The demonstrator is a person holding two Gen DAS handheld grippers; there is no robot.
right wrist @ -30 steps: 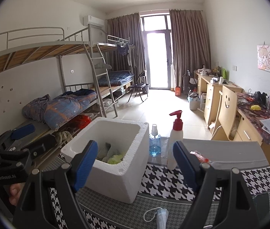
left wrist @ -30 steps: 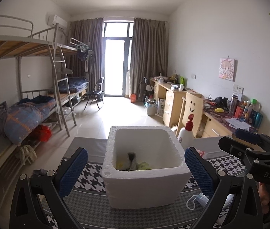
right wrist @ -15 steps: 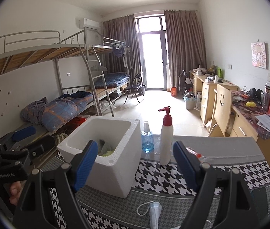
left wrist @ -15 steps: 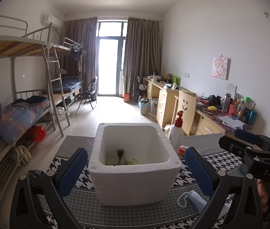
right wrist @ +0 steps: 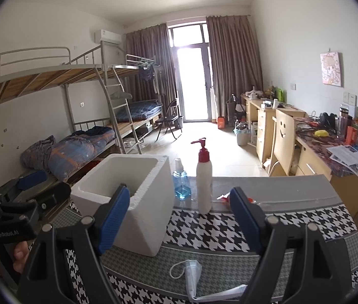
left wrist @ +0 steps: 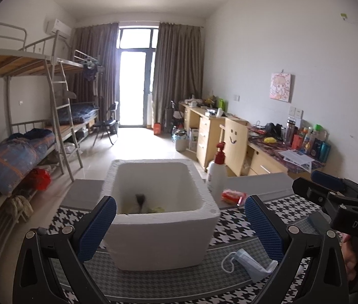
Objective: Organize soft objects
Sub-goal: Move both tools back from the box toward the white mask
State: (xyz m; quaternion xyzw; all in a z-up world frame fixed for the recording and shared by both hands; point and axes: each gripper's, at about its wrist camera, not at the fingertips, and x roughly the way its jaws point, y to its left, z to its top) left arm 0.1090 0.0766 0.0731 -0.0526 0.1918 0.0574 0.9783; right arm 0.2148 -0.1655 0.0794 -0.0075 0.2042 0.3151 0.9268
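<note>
A white foam box point(left wrist: 161, 225) stands on the houndstooth table cloth; it also shows in the right wrist view point(right wrist: 128, 200). Soft items, yellow-green and dark point(left wrist: 143, 206), lie in its bottom. A folded face mask point(left wrist: 249, 264) lies on the cloth right of the box, and in the right wrist view point(right wrist: 191, 273) below my right gripper. My left gripper point(left wrist: 179, 228) is open and empty, its fingers on either side of the box front. My right gripper point(right wrist: 180, 220) is open and empty, above the cloth right of the box.
A white pump bottle with a red top point(right wrist: 204, 185) and a blue bottle point(right wrist: 181, 182) stand behind the box. A red packet point(left wrist: 232, 195) lies by the pump bottle. The table's far edge point(right wrist: 280, 177) lies behind them. Bunk beds stand left, desks right.
Both grippers have drawn back and lower; the box looks shifted left in both views, and its contents have dropped out of the right wrist view. Both stay open.
</note>
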